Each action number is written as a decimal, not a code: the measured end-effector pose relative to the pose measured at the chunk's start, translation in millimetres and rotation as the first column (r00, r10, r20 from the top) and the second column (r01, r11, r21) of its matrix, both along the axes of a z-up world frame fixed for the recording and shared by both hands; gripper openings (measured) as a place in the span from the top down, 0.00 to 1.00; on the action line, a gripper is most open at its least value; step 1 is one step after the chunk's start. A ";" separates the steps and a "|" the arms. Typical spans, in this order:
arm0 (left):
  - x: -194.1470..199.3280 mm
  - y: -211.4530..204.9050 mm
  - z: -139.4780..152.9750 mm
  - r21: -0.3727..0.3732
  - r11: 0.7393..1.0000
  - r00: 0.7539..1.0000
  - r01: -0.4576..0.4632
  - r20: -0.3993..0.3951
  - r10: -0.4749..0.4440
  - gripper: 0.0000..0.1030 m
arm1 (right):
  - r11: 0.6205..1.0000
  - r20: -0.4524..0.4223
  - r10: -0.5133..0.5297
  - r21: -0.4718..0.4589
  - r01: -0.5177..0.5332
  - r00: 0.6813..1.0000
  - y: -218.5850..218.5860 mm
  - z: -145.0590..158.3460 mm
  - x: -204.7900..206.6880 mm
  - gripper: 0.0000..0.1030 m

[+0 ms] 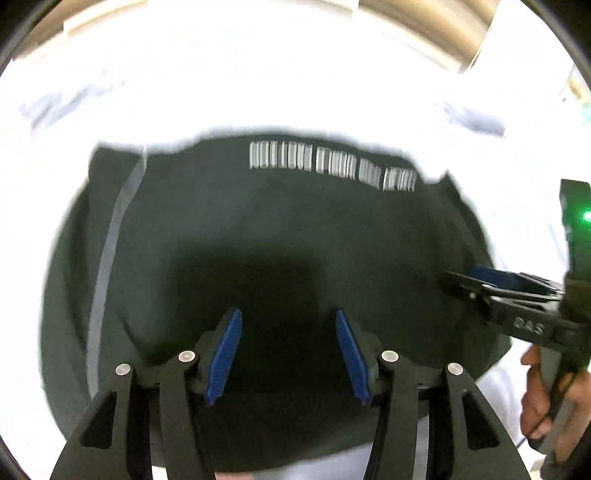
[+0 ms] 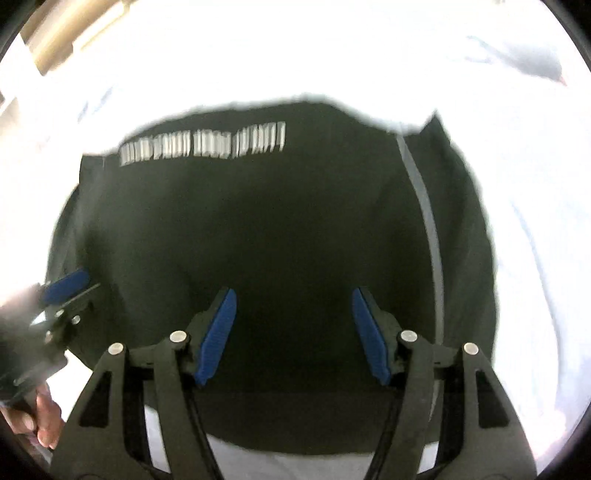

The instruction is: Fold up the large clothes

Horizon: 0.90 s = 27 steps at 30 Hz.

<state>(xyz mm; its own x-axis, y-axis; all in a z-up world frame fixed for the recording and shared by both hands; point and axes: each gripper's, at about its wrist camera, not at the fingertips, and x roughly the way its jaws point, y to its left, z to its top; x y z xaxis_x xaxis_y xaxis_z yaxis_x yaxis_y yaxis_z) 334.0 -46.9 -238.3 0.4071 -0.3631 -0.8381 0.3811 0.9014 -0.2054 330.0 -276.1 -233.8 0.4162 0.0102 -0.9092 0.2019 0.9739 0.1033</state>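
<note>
A black garment [image 1: 277,229] with a line of white lettering [image 1: 332,166] and a pale grey stripe [image 1: 110,240] lies folded on a white surface. In the left wrist view my left gripper [image 1: 288,314] hangs over the garment's near part, its blue pads apart with nothing between them. My right gripper [image 1: 461,277] reaches in from the right over the garment's edge. In the right wrist view the same garment [image 2: 277,221] fills the middle. My right gripper [image 2: 293,291] stands open above it, empty. The left gripper [image 2: 83,286] shows at the left edge.
The white cloth-covered surface [image 1: 295,74] spreads all around the garment, with faint grey creases [image 2: 532,59]. A beige strip [image 1: 443,22] runs beyond its far edge. A person's hand [image 1: 535,398] holds the right gripper's handle, and another hand [image 2: 44,417] holds the left one.
</note>
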 end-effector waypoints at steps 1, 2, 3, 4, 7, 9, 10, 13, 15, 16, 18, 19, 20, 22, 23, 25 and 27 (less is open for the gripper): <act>14.2 1.7 9.9 -0.019 0.999 1.000 -0.025 0.006 0.025 0.47 | 1.000 0.018 -0.009 -0.001 0.009 1.000 -5.1 5.9 12.6 0.38; 25.2 2.2 12.2 -0.037 0.998 0.999 -0.041 -0.011 0.041 0.47 | 1.000 0.031 -0.017 -0.003 0.017 0.999 -9.8 9.0 26.4 0.38; 36.3 2.0 12.2 -0.046 0.997 0.998 -0.059 -0.031 0.058 0.47 | 0.999 0.044 -0.031 -0.015 0.031 0.999 -15.1 9.5 44.1 0.38; 56.3 4.7 6.0 -0.027 0.995 0.995 -0.094 -0.048 0.093 0.47 | 0.999 0.046 -0.039 -0.024 0.040 0.998 -18.0 6.6 54.5 0.38; 89.1 9.3 -26.2 0.064 0.985 0.978 -0.162 -0.125 0.169 0.44 | 0.998 -0.047 -0.062 -0.022 0.061 0.997 -28.5 -27.5 92.0 0.35; 102.7 17.7 -46.6 0.026 0.981 0.963 -0.194 -0.188 0.195 0.44 | 0.996 -0.122 -0.069 0.039 0.074 0.990 -38.8 -57.1 106.8 0.28; 107.2 21.0 -53.7 0.019 0.980 0.961 -0.199 -0.195 0.198 0.44 | 0.994 -0.129 -0.076 0.064 0.085 0.989 -43.7 -65.7 109.2 0.26; 106.3 19.1 -59.9 0.043 0.981 0.967 -0.188 -0.166 0.192 0.44 | 0.995 -0.114 -0.068 0.060 0.075 0.991 -47.2 -71.0 110.6 0.24; 102.5 8.6 -55.3 0.047 0.982 0.971 -0.182 -0.147 0.187 0.44 | 0.996 -0.108 -0.062 0.058 0.069 0.992 -46.7 -67.4 109.0 0.24; 99.0 13.6 -48.8 0.029 0.984 0.975 -0.176 -0.133 0.178 0.43 | 0.995 -0.099 -0.063 0.068 0.070 0.993 -47.6 -64.2 106.6 0.24; 93.7 19.4 -39.0 0.004 0.986 0.979 -0.167 -0.120 0.166 0.43 | 0.993 -0.068 -0.068 0.094 0.074 0.995 -53.3 -50.0 91.3 0.26; 85.3 26.3 -29.8 -0.010 0.986 0.981 -0.167 -0.102 0.165 0.43 | 0.992 -0.054 -0.071 0.098 0.076 0.996 -53.9 -43.5 82.9 0.26; 77.3 34.6 -24.8 -0.011 0.985 0.981 -0.171 -0.090 0.170 0.43 | 0.992 -0.035 -0.072 0.103 0.076 0.997 -58.2 -36.9 71.7 0.26; 65.3 51.1 -18.8 -0.002 0.981 0.978 -0.196 -0.079 0.195 0.43 | 0.991 -0.008 -0.084 0.100 0.084 0.996 -64.4 -30.6 37.0 0.25; 55.5 67.1 -15.3 -0.008 0.975 0.972 -0.222 -0.081 0.220 0.43 | 0.991 -0.004 -0.093 0.099 0.093 0.996 -69.4 -27.4 24.4 0.25; 39.7 93.3 -11.9 -0.036 0.965 0.963 -0.261 -0.086 0.257 0.43 | 0.989 0.009 -0.107 0.106 0.106 0.994 -76.4 -20.8 -3.5 0.25; 28.4 117.7 -13.9 -0.032 0.951 0.947 -0.308 -0.108 0.303 0.43 | 0.990 -0.009 -0.124 0.068 0.124 0.992 -83.8 -23.0 -30.5 0.25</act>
<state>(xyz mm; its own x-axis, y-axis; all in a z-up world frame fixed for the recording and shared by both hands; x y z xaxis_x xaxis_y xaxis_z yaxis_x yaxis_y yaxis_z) 362.4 70.8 -252.2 0.4193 -0.2752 -0.8651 0.0643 0.9595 -0.2741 299.5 -359.9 -256.7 0.4136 0.0204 -0.9102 0.3216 0.9321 0.1670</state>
